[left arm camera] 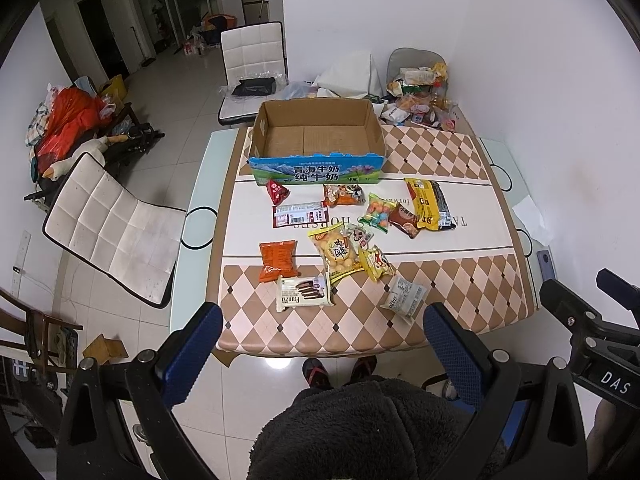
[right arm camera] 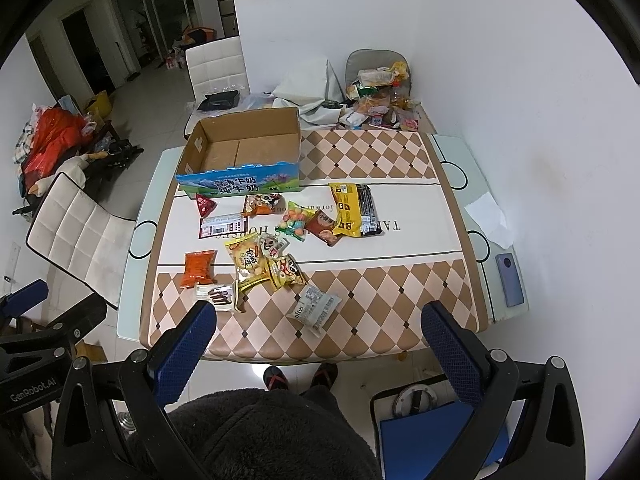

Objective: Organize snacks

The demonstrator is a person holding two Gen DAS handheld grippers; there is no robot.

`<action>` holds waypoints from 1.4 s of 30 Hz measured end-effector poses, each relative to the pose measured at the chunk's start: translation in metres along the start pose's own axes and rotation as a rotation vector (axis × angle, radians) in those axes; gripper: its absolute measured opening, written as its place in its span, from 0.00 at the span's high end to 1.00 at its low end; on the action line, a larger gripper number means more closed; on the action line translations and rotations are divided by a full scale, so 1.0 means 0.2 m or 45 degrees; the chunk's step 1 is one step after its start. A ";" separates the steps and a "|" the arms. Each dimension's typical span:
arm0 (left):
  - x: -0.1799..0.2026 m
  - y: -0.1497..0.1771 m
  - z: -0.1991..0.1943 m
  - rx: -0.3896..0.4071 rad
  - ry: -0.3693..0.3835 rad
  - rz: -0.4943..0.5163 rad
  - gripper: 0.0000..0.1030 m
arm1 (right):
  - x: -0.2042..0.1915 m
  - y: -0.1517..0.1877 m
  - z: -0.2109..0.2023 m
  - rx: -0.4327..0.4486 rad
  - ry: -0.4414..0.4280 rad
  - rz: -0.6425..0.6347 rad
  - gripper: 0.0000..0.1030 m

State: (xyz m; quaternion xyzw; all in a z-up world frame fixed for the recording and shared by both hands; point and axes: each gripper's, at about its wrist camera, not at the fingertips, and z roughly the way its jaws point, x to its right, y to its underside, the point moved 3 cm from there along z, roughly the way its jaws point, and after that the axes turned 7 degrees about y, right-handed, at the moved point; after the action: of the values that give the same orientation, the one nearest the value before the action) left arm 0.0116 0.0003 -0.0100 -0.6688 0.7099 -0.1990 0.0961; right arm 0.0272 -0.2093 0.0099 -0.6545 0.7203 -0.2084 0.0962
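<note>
An open cardboard box (left arm camera: 316,136) with a blue printed front stands at the far middle of the table; it also shows in the right wrist view (right arm camera: 244,148) and looks empty. Several snack packets lie in front of it: an orange bag (left arm camera: 279,261), a Franzzi biscuit pack (left arm camera: 305,294), a yellow bag (left arm camera: 335,254), a white packet (left arm camera: 403,298), a yellow-black pack (right arm camera: 354,210). My left gripper (left arm camera: 322,330) is open and empty, held high above the table's near edge. My right gripper (right arm camera: 318,328) is open and empty, likewise.
A pile of more snacks and bags (left arm camera: 420,96) sits at the table's far right corner. White chairs (left arm camera: 116,236) stand left and behind (left arm camera: 252,56). A phone (right arm camera: 510,280) and a tissue (right arm camera: 488,216) lie on the right edge. The person's lap fills the bottom.
</note>
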 end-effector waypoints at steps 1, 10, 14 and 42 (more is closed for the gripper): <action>0.00 0.00 0.00 0.001 0.000 0.001 0.00 | 0.00 -0.01 0.00 0.000 -0.001 0.000 0.00; -0.01 -0.02 0.00 0.000 0.001 0.009 0.00 | -0.04 -0.04 -0.01 -0.004 -0.020 0.013 0.00; -0.01 0.00 0.02 0.012 0.007 0.014 0.00 | -0.02 -0.01 0.04 -0.027 -0.041 0.036 0.00; -0.34 -0.05 1.46 -0.496 -0.188 -0.291 0.00 | -0.11 0.47 2.22 -0.948 -0.091 0.428 0.08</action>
State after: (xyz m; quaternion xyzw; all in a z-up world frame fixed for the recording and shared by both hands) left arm 0.1448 0.0217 -0.2784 -0.7635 0.6456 -0.0182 -0.0063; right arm 0.1282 -0.2588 -0.4298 -0.5246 0.8397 0.1080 -0.0897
